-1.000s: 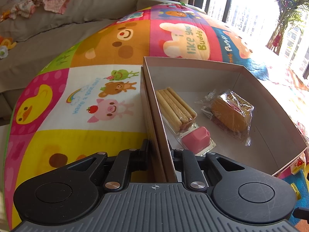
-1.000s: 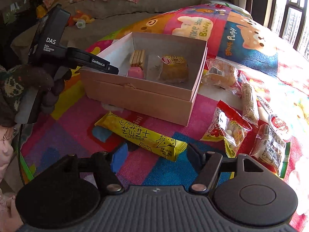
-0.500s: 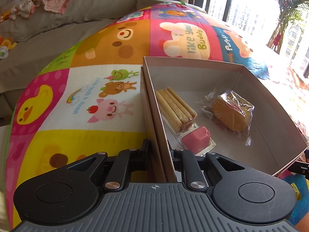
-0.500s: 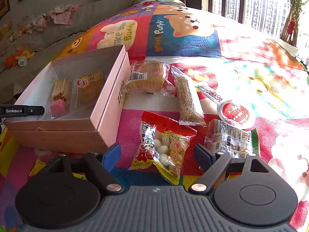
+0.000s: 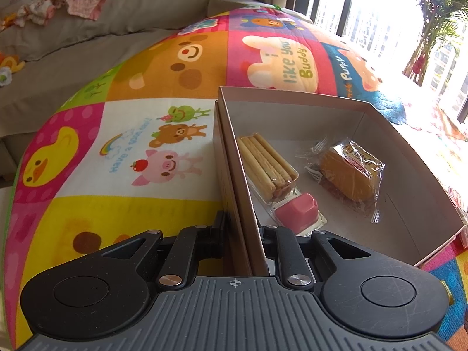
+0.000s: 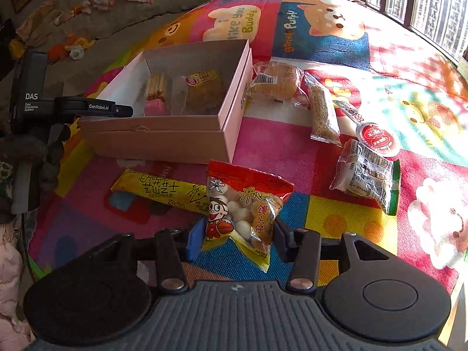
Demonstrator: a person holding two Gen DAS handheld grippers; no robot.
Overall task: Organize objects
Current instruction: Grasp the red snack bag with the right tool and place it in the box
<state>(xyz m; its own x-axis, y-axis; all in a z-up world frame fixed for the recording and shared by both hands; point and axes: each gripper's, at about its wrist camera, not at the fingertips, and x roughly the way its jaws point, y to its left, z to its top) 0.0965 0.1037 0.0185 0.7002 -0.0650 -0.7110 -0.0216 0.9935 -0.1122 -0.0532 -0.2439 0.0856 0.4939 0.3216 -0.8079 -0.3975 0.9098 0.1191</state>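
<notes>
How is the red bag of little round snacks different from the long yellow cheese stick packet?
The red snack bag is short and wide; the yellow cheese stick packet is long and thin. The red bag has a see-through window showing round balls; the yellow packet hides its inside. The red bag sits between the closing jaws of the right hand-held gripper; the yellow packet lies untouched. Both lie on the mat.

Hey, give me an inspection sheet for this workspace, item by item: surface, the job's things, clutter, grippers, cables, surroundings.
Surface: cartoon play mat, patchwork of animal squares.
Job's things: pink box open, holding a biscuit-stick pack and a wrapped cake. Outside it lie a yellow cheese stick, red bag of small buns, bread pack, grain bar, spoon packet and clear cracker pack.
Clutter: nothing seen on the mat beyond the snacks.
Grippers: left gripper shut on the pink box's near wall; right gripper closing, the red bag between its jaws.
Cables: nothing seen.
Surroundings: grey sofa with crumpled clothes; bright windows.
</notes>
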